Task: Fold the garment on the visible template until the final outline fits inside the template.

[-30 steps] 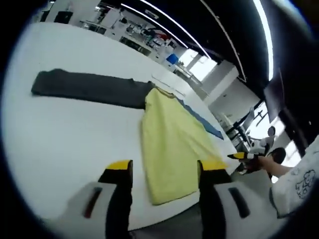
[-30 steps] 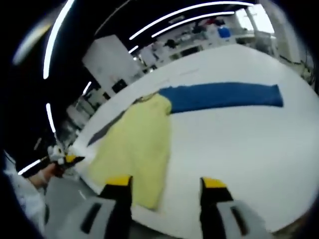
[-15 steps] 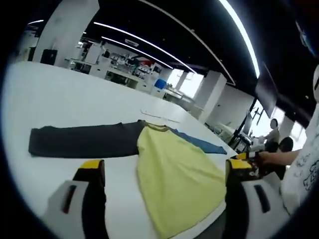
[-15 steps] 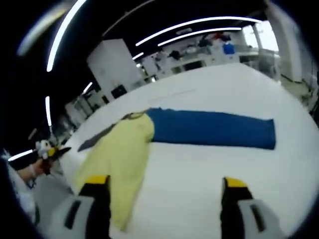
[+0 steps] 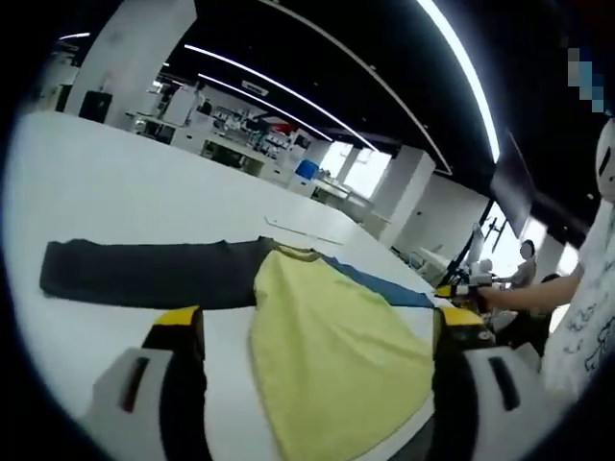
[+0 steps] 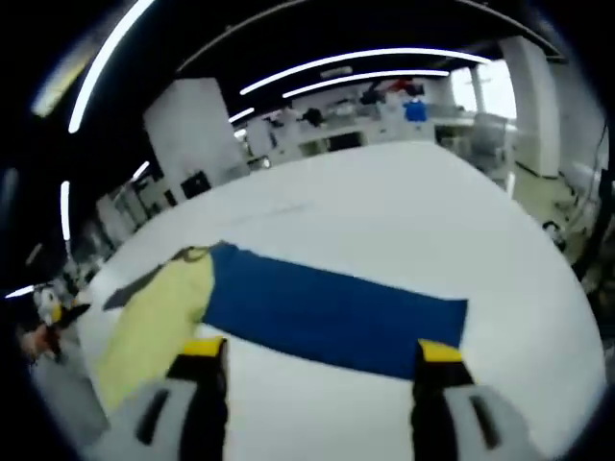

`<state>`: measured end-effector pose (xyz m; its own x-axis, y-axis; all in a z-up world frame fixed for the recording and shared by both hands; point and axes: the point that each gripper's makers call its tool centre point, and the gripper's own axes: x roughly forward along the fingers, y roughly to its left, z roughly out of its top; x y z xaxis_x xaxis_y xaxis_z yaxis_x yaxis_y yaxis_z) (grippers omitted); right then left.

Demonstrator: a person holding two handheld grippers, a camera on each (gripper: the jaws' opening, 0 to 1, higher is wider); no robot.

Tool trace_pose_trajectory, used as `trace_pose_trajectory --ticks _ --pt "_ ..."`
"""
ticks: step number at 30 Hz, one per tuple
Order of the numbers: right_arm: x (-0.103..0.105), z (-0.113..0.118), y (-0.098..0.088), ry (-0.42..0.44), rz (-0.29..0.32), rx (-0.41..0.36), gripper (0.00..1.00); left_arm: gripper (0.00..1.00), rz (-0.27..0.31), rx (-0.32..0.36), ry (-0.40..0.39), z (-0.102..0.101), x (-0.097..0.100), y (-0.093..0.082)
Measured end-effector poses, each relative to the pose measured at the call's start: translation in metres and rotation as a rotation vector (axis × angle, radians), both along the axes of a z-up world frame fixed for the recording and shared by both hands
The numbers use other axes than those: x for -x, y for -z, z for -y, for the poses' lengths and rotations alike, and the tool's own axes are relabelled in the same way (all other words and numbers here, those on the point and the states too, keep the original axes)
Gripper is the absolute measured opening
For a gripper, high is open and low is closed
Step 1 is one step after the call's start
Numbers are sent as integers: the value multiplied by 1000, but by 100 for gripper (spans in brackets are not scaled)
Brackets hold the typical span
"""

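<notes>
Nothing folded yet, as far as I can judge: shirt [image 5: 332,360] lies flat on the white table [image 5: 115,202], yellow body near me, collar at the far end. Its long axis runs near-to-far; sleeves stretch straight out sideways, dark sleeve [image 5: 144,274] to the left, blue sleeve [image 6: 327,312] to the right. No template outline I can make out. My left gripper [image 5: 312,331] and right gripper [image 6: 312,360] are both spread wide, empty, above the table.
</notes>
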<state>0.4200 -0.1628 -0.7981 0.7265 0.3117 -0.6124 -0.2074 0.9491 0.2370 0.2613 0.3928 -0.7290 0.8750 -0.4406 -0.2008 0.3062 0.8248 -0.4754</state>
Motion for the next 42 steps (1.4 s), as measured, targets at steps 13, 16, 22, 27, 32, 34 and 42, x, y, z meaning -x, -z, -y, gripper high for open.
trace_pose_trajectory --ticks 13,16,22,27,32,34,42 --pt "-4 61 39 199 -123 70 33 92 -9 30 -65 -15 6 5" --pt "-6 63 40 199 -120 75 30 92 -15 36 -79 -17 7 6" --pt "-12 62 46 229 -156 46 7 90 -26 50 -97 -16 10 9" --pt "-17 59 45 231 -164 27 0 89 -38 53 -100 -16 10 14" --pt "-20 67 44 223 -162 69 0 88 -50 56 -105 -15 11 18" --pt "-23 69 42 230 -153 82 0 88 -53 58 -106 -15 11 19" --pt "-31 80 38 229 -138 132 0 87 -57 61 -110 -13 10 18"
